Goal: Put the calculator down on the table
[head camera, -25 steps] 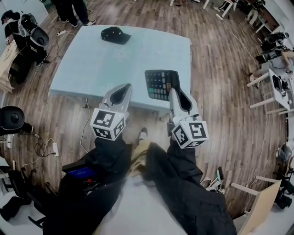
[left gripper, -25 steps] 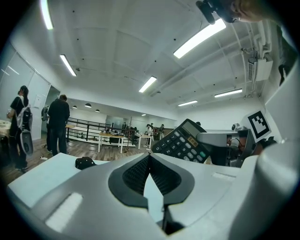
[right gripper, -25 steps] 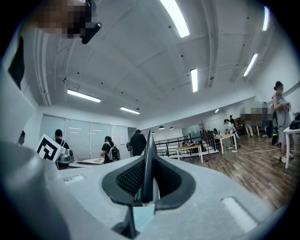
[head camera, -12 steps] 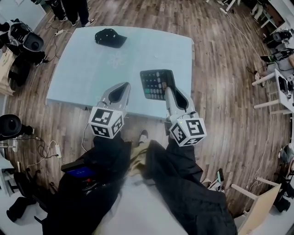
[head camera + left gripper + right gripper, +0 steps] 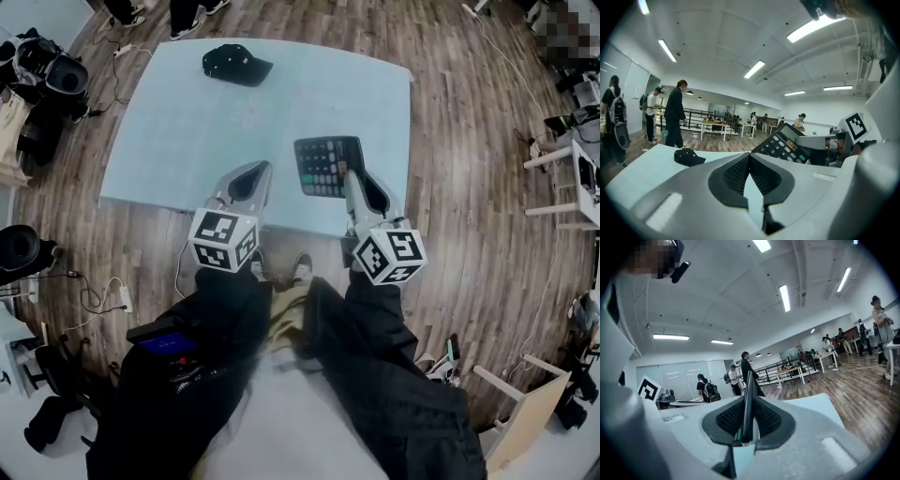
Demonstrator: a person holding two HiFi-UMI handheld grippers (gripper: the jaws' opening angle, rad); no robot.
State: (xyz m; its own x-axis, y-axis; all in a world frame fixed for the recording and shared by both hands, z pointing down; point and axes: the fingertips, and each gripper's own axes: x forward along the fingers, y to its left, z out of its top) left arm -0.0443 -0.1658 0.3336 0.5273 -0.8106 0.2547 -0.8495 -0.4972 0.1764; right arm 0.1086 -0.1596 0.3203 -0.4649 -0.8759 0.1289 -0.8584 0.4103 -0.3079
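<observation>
A black calculator (image 5: 325,165) with grey and green keys hangs just above the near right part of the pale blue table (image 5: 187,131). My right gripper (image 5: 352,178) is shut on its near edge. In the right gripper view the calculator (image 5: 748,394) shows edge-on, pinched between the ribbed pads. The left gripper view has the calculator (image 5: 783,144) tilted up, keys facing left, with the right gripper (image 5: 824,146) behind it. My left gripper (image 5: 253,174) hovers beside it over the table's near edge, its pads (image 5: 740,171) meeting at the tips with nothing between them.
A black cap (image 5: 236,66) lies at the table's far side, also in the left gripper view (image 5: 688,157). Bags and gear (image 5: 42,80) crowd the floor at left, and cables (image 5: 98,295) trail nearby. White desks (image 5: 572,159) stand at right. Several people (image 5: 675,115) stand beyond the table.
The person has stepped closer, and both grippers have moved forward and slightly down over the table's near edge. The calculator stays in the right gripper.
</observation>
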